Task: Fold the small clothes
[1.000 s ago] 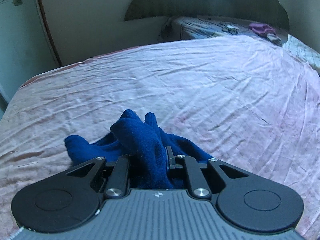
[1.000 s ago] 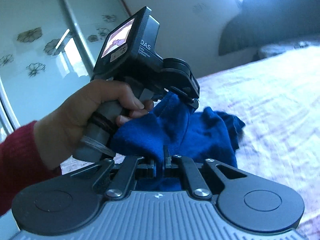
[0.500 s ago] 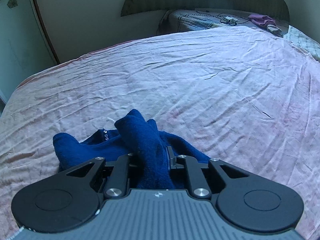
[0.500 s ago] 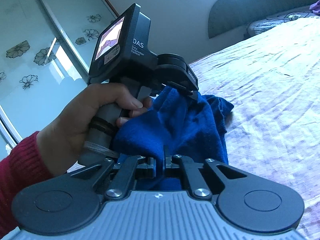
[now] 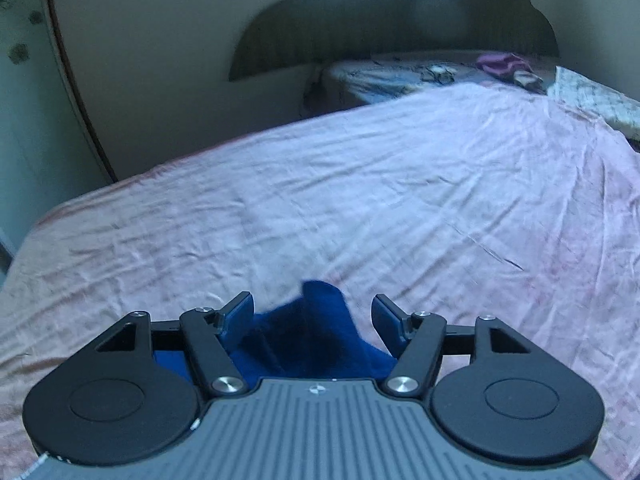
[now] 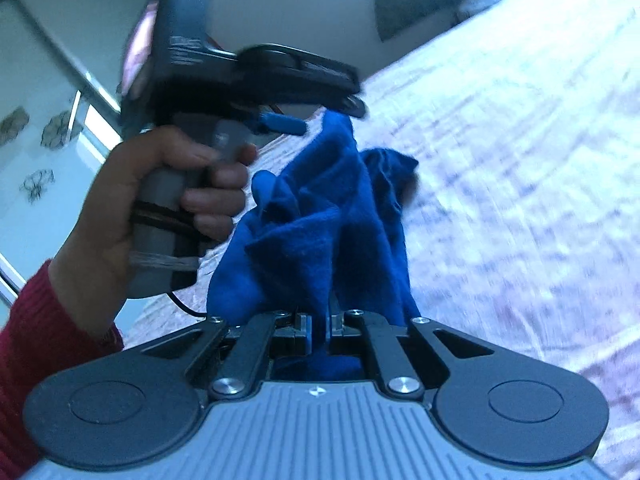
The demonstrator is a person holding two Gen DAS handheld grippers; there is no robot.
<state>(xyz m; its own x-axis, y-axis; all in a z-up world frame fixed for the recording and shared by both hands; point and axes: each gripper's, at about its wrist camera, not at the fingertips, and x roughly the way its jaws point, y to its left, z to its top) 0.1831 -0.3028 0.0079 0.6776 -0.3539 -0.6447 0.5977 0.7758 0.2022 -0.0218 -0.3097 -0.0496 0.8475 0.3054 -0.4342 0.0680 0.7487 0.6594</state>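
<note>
Hanging bunched above the near edge of the bed, one blue garment is pinched at its lower end by the right gripper, jaws nearly together on a fold of cloth. The left gripper has its jaws opening; they stand wide, with a peak of the same blue cloth rising between them and neither pad pressing on it. In the right wrist view the cloth's upper tip sits just beside the left gripper's fingertips, contact unclear through blur. One hand in a red sleeve grips that tool's handle. One pink creased bedsheet covers the bed. Count: one garment, two grippers.
</note>
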